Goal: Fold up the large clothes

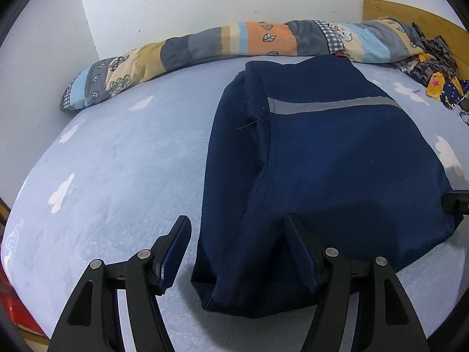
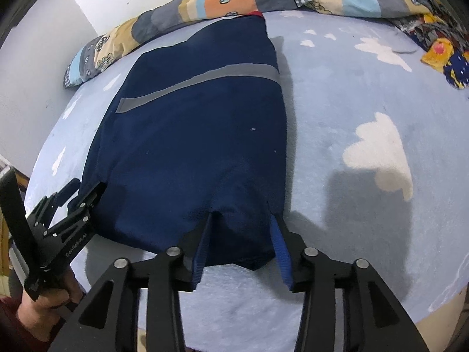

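A navy garment (image 1: 337, 158) with a grey stripe lies folded into a long rectangle on the light-blue bed sheet (image 1: 117, 161). My left gripper (image 1: 236, 220) stands open over the garment's near left corner, its right finger (image 1: 299, 249) resting on the cloth and its left finger on the sheet. In the right wrist view the garment (image 2: 199, 135) runs away from me. My right gripper (image 2: 243, 215) is open astride the near right corner, the hem lying loosely between its blue pads. The left gripper (image 2: 86, 187) shows there at the garment's other near corner, held by a hand (image 2: 49, 296).
A rolled patchwork quilt (image 1: 234, 41) lies along the white wall at the far side of the bed. A heap of patterned cloth (image 1: 433, 73) sits far right by a wooden headboard (image 1: 410, 11). The sheet (image 2: 366, 117) right of the garment carries white cloud prints.
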`<control>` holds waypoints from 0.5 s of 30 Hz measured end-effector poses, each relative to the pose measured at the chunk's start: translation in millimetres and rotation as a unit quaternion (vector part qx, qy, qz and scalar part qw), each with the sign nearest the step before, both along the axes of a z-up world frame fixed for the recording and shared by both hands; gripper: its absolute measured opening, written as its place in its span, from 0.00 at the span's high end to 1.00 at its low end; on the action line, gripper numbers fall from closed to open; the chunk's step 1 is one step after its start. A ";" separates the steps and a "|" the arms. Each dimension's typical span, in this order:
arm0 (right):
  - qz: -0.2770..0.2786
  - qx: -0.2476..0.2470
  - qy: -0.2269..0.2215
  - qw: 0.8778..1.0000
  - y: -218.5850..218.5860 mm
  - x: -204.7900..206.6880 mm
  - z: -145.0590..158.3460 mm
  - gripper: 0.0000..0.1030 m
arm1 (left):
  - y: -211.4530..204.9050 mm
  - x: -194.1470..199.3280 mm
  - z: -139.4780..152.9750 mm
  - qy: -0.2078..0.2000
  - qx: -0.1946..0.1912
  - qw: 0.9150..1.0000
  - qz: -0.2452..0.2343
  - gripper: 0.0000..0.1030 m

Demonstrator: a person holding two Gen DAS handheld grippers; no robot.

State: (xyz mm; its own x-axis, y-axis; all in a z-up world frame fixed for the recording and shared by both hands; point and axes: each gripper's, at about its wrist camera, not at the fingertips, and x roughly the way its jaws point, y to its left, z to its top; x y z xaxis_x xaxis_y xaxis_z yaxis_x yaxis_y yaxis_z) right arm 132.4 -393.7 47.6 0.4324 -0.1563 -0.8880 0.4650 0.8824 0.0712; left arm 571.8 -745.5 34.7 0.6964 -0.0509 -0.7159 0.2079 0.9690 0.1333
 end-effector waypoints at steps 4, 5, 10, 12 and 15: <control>-0.005 0.006 -0.011 1.000 -2.1 -1.3 5.5 0.56 | 2.6 -3.3 3.9 0.000 0.001 1.000 -0.002 0.36; -0.005 0.006 -0.018 1.000 -1.3 -2.3 9.8 0.56 | 3.6 -2.8 6.0 0.001 0.000 1.000 -0.002 0.36; -0.017 -0.016 -0.063 0.998 0.5 -8.0 31.6 0.56 | 8.9 -6.0 20.0 -0.007 -0.012 1.000 -0.004 0.37; -0.014 -0.030 -0.087 0.996 3.5 -6.4 39.7 0.56 | 10.4 -6.7 27.1 -0.019 -0.015 1.000 -0.007 0.37; -0.010 -0.025 -0.108 0.994 4.9 2.2 42.8 0.56 | 11.5 -7.2 34.7 -0.030 -0.017 0.999 -0.012 0.37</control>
